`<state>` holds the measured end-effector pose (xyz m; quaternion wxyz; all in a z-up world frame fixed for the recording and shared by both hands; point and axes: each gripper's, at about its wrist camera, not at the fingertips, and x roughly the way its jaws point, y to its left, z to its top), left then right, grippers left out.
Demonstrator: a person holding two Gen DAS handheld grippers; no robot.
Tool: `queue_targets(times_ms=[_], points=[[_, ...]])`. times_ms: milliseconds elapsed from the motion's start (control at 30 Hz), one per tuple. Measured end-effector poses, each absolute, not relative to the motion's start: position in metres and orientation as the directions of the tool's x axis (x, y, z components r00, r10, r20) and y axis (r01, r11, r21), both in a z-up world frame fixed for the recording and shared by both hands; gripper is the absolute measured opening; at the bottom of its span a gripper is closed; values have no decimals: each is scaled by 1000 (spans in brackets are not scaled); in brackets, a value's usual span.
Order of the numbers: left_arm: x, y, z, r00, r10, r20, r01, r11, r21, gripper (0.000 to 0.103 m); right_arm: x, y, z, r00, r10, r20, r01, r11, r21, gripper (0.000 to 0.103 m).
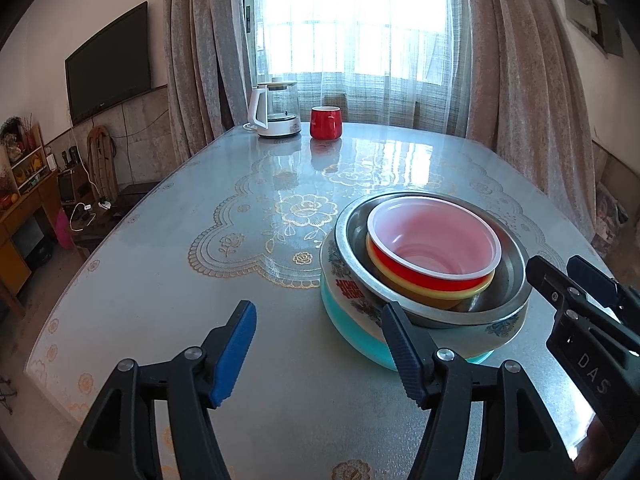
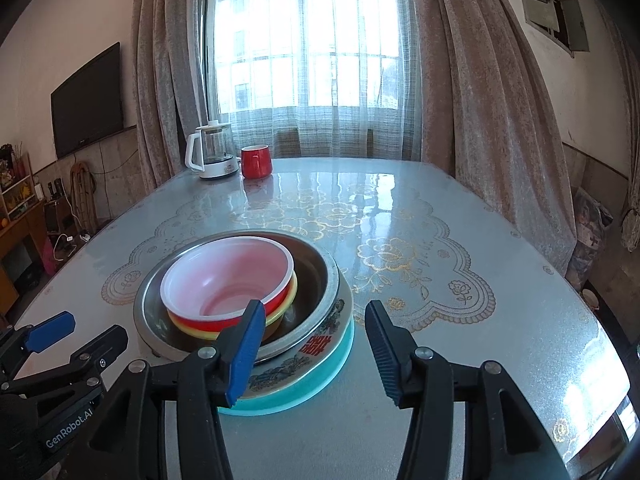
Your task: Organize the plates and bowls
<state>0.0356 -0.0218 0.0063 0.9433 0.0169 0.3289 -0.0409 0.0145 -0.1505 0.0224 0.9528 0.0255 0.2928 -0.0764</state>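
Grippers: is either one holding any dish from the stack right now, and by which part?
Nothing is held. The left gripper and right gripper are both open with empty jaws, just short of the stack.

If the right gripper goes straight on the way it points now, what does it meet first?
Probably the bare tabletop just right of the stacked dishes; its left finger might graze the floral plate's rim, but depth is unclear.

Bright curtained window (image 2: 308,52) at top centre, dark television (image 2: 87,98) on the left wall, wooden shelves (image 1: 24,184) lower left, glossy floral table (image 2: 400,240) below.
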Motion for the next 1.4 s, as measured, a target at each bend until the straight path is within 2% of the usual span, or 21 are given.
queue_targets(times_ms=[167,1167,1400], points=[[34,-22,8,789,-59,-612,85,996,13,69,16,-151,23,817,-128,-562,158,987,4,53],[36,-27,13,792,-75,-606,105,994,14,70,20,-149,23,818,-119,-562,146,989,4,55],[41,-30,13,789,-79,-609,106,994,8,75,24,-151,19,811,-120,-572,147,989,1,55]])
